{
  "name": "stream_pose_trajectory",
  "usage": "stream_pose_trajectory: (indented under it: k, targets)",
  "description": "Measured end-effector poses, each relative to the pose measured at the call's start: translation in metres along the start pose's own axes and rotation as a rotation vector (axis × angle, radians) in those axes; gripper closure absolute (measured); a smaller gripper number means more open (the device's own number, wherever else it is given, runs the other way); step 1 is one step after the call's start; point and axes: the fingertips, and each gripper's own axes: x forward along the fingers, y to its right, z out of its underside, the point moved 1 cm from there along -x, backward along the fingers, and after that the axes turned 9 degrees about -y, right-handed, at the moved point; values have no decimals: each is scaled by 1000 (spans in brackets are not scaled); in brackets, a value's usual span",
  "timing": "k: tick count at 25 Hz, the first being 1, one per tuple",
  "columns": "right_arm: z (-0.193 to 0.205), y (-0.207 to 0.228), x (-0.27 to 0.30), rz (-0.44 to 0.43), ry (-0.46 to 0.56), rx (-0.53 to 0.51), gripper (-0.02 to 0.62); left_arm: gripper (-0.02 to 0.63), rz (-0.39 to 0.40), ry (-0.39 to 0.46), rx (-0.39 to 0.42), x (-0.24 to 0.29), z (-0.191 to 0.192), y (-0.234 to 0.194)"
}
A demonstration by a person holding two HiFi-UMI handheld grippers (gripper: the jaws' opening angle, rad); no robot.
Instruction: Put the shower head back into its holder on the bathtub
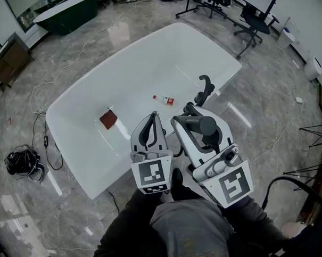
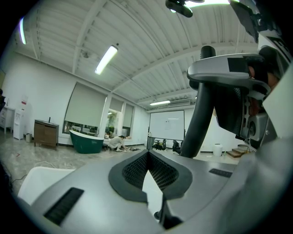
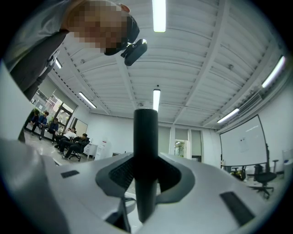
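Observation:
My right gripper (image 1: 184,120) is shut on the dark grey shower head (image 1: 203,124), held just above the near rim of the white bathtub (image 1: 147,62). In the right gripper view the handle (image 3: 145,151) stands upright, clamped between the pads of the right gripper (image 3: 145,176). The dark curved holder (image 1: 204,89) rises from the tub's rim a little beyond the shower head, apart from it. Beside it on the left, my left gripper (image 1: 152,118) is shut and empty; its pads (image 2: 137,169) meet in the left gripper view, where the shower head handle (image 2: 200,114) shows to the right.
A brown square piece (image 1: 108,119) and a small bottle (image 1: 164,100) lie inside the tub. A bundle of cables (image 1: 24,161) lies on the floor at the left. Office chairs (image 1: 252,20) stand at the back right, a green tub (image 1: 65,15) at the back left.

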Motion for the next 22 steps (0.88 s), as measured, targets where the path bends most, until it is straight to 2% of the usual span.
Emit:
stream_pose_trajectory:
  k: [22]
  targets:
    - [-27,-6,-6,21,34,-44,471,603,21,23,-12,-3,-9,-1]
